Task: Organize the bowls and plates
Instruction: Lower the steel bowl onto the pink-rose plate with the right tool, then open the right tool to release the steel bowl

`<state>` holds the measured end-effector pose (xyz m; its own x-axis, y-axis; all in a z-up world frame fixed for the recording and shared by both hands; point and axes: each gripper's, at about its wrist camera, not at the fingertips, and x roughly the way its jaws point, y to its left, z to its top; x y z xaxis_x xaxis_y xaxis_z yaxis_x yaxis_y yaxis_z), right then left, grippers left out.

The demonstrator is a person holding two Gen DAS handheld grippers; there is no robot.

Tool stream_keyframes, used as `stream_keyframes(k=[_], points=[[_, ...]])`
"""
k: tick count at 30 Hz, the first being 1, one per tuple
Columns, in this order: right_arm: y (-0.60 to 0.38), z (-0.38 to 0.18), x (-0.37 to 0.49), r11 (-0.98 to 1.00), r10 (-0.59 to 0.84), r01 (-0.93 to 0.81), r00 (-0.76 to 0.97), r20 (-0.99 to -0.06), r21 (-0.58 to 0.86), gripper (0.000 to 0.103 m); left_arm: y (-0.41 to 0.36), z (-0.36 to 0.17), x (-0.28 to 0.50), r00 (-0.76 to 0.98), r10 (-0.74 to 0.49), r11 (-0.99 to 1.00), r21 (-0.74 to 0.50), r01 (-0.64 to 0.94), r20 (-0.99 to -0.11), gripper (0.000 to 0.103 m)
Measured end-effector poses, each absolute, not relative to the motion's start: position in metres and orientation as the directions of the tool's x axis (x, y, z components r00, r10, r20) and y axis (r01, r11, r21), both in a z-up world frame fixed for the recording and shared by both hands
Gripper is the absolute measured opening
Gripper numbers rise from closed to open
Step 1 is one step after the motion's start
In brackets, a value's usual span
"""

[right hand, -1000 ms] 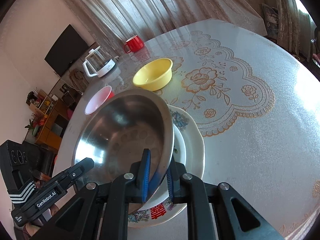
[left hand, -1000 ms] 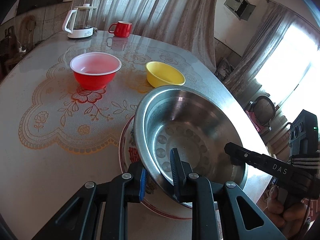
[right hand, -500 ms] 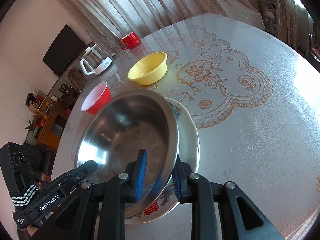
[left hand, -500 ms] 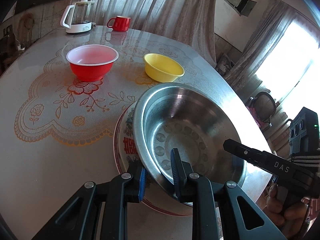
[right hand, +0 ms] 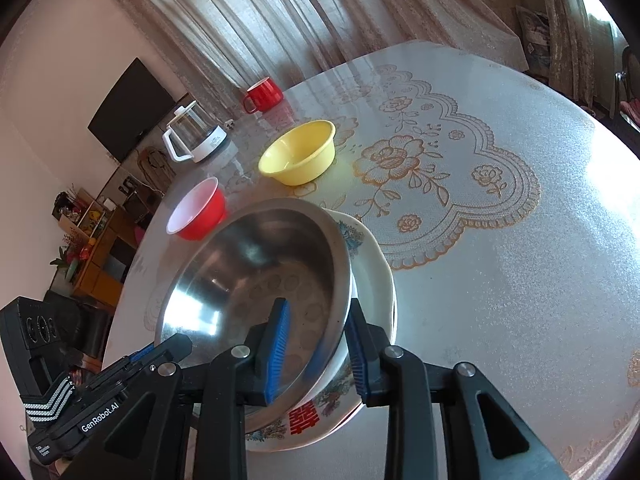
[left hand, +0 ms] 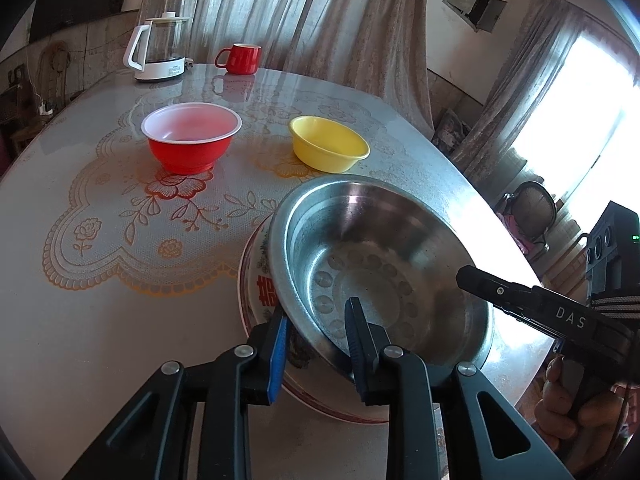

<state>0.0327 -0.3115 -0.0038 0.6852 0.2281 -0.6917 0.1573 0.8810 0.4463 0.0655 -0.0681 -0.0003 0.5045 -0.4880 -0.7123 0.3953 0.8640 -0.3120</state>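
Daylight pours in from a window (left hand: 596, 128) at the right of the left wrist view, blown out to plain white, and it lays a hard white glare along the near edge of the table (left hand: 504, 216) and bright patches inside the steel bowl (left hand: 360, 216). In the right wrist view the same light washes out the table's right side (right hand: 600, 176) and gleams on the bowl's inner wall (right hand: 208, 316), while the room at the left stays dimmer. Both views are sharp in the middle but bend strongly outward, with curved lines and black corners at the edges.
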Motion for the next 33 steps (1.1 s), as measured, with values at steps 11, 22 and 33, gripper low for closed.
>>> stream_keyframes(k=[11,22,33], points=[[-0.316,0.009,0.029,0.886,0.201,0.154,0.721,-0.663,0.437,0.035,-0.056,0.007,0.062,0.540,-0.481,0.871,-0.308,0.382,-0.691,0.029],[-0.318,0.023,0.035,0.894,0.184,0.150,0.737,-0.651,0.423,0.039,-0.043,0.015,0.065,0.586,-0.454,0.889,-0.295,0.351,-0.672,0.029],[-0.321,0.032,0.049,0.874,0.255,0.107,0.731,-0.633,0.475,0.040,-0.026,0.013,0.078,0.617,-0.390,0.920,-0.263,0.291,-0.683,0.029]])
